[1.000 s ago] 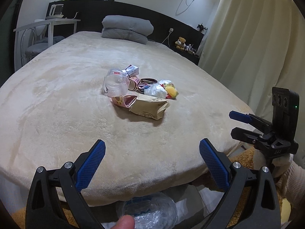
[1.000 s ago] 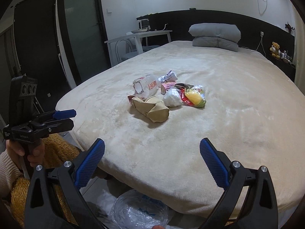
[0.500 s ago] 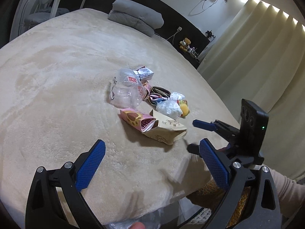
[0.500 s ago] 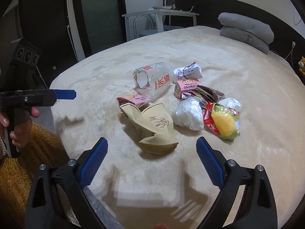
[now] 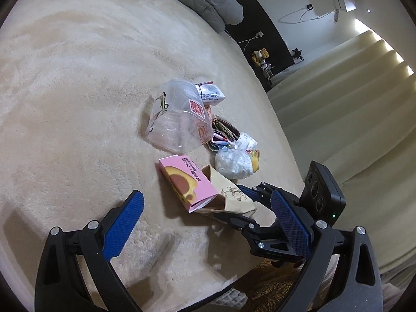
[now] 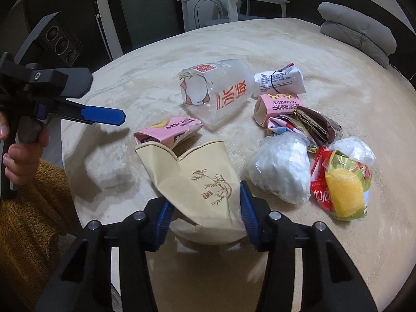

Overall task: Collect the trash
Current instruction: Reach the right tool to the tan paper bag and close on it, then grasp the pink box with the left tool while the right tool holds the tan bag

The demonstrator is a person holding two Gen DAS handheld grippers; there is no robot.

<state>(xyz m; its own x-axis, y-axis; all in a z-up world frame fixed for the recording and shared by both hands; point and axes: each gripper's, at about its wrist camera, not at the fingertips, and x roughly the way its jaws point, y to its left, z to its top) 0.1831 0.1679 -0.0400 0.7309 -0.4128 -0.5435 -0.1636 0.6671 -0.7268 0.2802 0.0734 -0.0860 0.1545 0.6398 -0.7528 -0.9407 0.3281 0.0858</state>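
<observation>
A pile of trash lies on the beige bed [image 6: 299, 254]. A tan paper bag [image 6: 200, 182] lies nearest, also in the left wrist view [image 5: 234, 197]. My right gripper [image 6: 205, 213] has its blue pads on both sides of the bag's near end, closed on it. Behind the bag lie a pink snack box [image 6: 169, 132], a clear plastic cup [image 6: 221, 93], a white crumpled plastic bag [image 6: 280, 169] and a yellow-and-red wrapper [image 6: 343, 187]. My left gripper [image 5: 205, 221] is open and empty, above the bed just short of the pink box [image 5: 187, 182].
Further trash in the pile: a white packet [image 6: 280, 78], a second pink box [image 6: 278, 106] and a brown wrapper [image 6: 317, 124]. Grey pillows [image 6: 358, 31] lie at the bed's head. A white desk and chair [image 6: 228, 2] stand beyond the bed. Curtains [image 5: 351, 109] hang on the right.
Both grippers moved forward over the bed toward the pile. My right gripper went from wide open to closed around the tan paper bag's near end. My left gripper stayed open.
</observation>
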